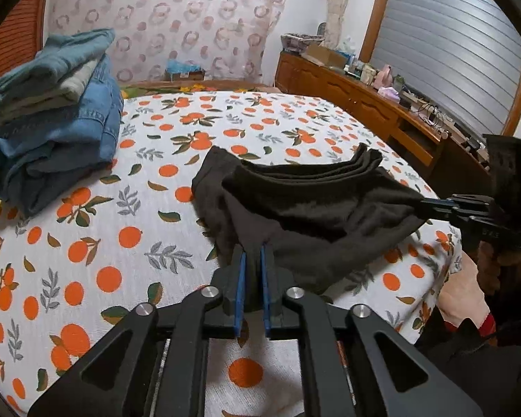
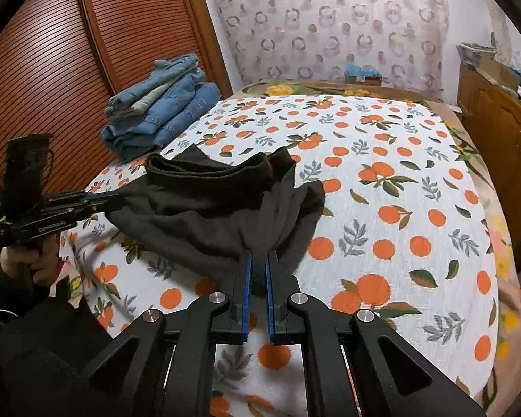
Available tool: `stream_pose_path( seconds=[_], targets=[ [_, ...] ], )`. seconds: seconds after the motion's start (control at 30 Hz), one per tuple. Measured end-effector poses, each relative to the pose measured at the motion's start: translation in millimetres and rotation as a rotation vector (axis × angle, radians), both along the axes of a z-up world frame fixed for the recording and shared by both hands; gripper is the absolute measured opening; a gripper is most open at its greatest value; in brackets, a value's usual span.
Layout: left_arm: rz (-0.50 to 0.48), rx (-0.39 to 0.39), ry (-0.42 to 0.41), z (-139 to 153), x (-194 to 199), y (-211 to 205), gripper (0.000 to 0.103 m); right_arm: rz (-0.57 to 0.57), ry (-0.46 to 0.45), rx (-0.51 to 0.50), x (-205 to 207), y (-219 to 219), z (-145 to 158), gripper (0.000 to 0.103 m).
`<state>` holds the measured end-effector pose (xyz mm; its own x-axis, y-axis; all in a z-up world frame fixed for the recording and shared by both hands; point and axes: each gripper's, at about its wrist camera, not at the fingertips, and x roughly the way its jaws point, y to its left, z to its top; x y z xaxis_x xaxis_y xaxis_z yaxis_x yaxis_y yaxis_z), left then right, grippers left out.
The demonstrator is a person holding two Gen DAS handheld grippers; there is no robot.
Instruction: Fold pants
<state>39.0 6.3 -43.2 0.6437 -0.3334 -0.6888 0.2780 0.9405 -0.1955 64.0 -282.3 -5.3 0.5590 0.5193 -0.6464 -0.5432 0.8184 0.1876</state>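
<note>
Bed (image 2: 416, 180) with orange-print sheet; slatted wooden doors (image 2: 45, 62) at its left, ring-patterned curtain (image 2: 330, 21) behind, cluttered wooden sideboard (image 1: 357, 100) at the right; stack of folded jeans (image 2: 163, 114) on the far left corner. Dark pants (image 2: 205, 208) part-folded near the bed's front edge, near edge raised; left gripper (image 1: 254, 260) closed on one corner, right gripper (image 2: 258, 260) closed on the other, cloth bunched between each pair of blue pads.
</note>
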Motion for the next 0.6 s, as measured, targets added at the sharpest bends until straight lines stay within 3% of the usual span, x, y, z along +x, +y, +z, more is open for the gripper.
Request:
stream_pose_path(
  seconds=[0.13,0.2,0.3,0.6],
  targets=[
    [-0.01,0.012,-0.013,2,4,-1,0.037,-0.008,-0.021,-0.001,0,2,7,0.01],
    [-0.023,0.016,-0.019,4,6,-3,0.043,-0.021,-0.037,-0.014,0,4,10,0.019],
    [-0.028,0.038,-0.027,6,16,-7,0.044,-0.014,-0.062,-0.021,1,6,15,0.035],
    [-0.031,0.077,-0.003,3,45,-17,0.044,0.02,-0.059,-0.061,30,26,5,0.041]
  ],
)
